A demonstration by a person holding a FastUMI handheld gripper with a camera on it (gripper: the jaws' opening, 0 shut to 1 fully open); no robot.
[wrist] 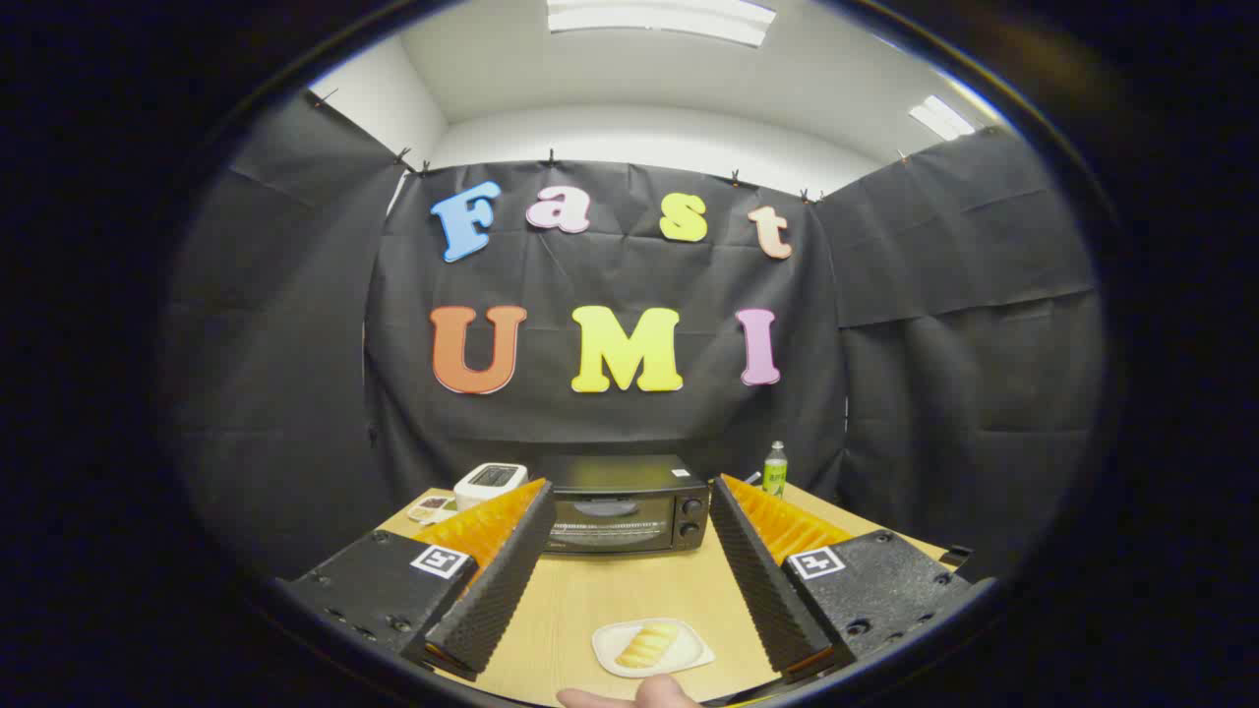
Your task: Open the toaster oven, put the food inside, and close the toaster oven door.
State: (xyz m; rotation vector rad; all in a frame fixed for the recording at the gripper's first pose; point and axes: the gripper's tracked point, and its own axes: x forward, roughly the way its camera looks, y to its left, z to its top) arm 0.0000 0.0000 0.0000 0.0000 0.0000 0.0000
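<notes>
Gripper view: the gripper (629, 575) is hovering wide open over the wooden table (629, 590), holding and touching nothing. The toaster oven (622, 503), door closed, is sitting beyond the fingers by the back wall; its labelling is too small to read. The food (647, 644) is lying on a white plate (608, 651) between the fingers, with a green bottle (775, 468) and white appliance (489, 482) flanking the oven.

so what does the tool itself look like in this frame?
The tool has two long fingers with ribbed, textured inner faces. Each sits on a black block with screws, carrying a square black-and-white marker. The fingers stand wide apart.
</notes>
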